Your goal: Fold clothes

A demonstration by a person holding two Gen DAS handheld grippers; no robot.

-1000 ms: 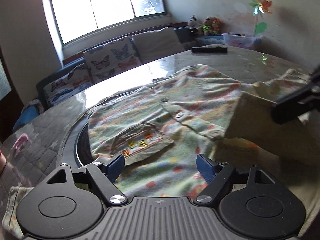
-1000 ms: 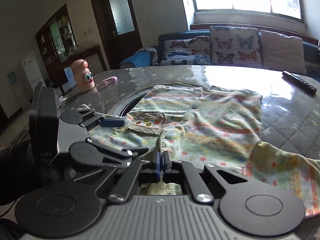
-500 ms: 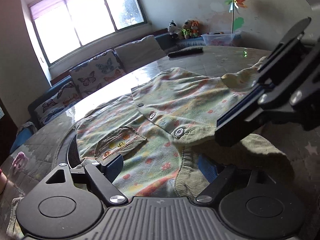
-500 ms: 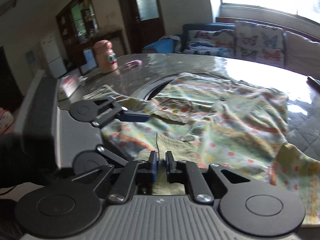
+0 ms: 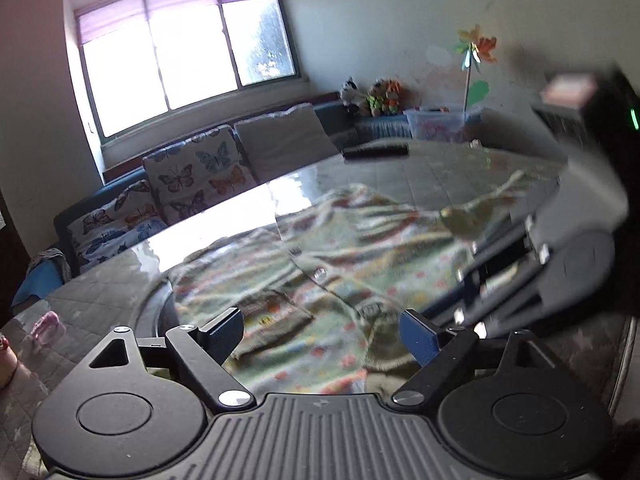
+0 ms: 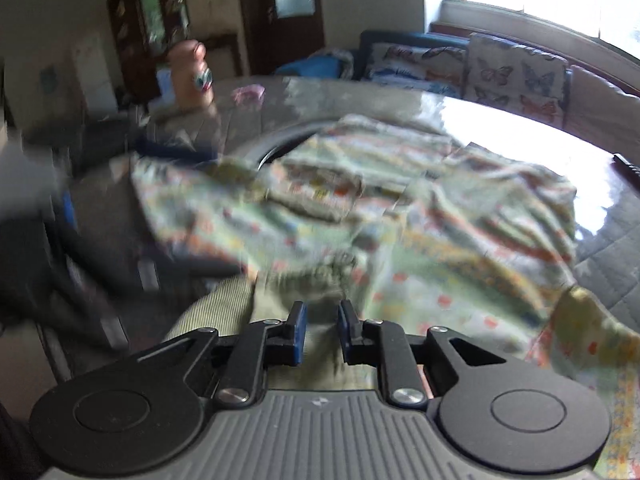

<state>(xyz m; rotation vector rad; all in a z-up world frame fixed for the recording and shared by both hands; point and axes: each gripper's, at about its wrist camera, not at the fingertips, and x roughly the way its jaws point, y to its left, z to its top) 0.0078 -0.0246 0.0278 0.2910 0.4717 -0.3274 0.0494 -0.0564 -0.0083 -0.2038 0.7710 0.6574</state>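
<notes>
A small patterned green shirt (image 5: 360, 256) with buttons and a chest pocket lies spread on the round table; it also shows in the right wrist view (image 6: 420, 216), blurred. My left gripper (image 5: 322, 332) is open and empty above the shirt's near hem. My right gripper (image 6: 322, 330) is open by a narrow gap, with the shirt's ribbed hem (image 6: 224, 308) lying just under and past its pads. The right gripper shows as a dark blurred body at the right of the left wrist view (image 5: 560, 280).
A quilted table cover (image 6: 608, 264) surrounds a dark round inset (image 6: 280, 144). A black remote (image 5: 376, 152) lies at the far edge. A pink toy figure (image 6: 192, 76) stands at the far left. A sofa with butterfly cushions (image 5: 192, 176) is behind the table.
My right gripper has opened from shut and let go of the ribbed hem, which now lies on the shirt. Both grippers have lifted and swung; the views are blurred.
</notes>
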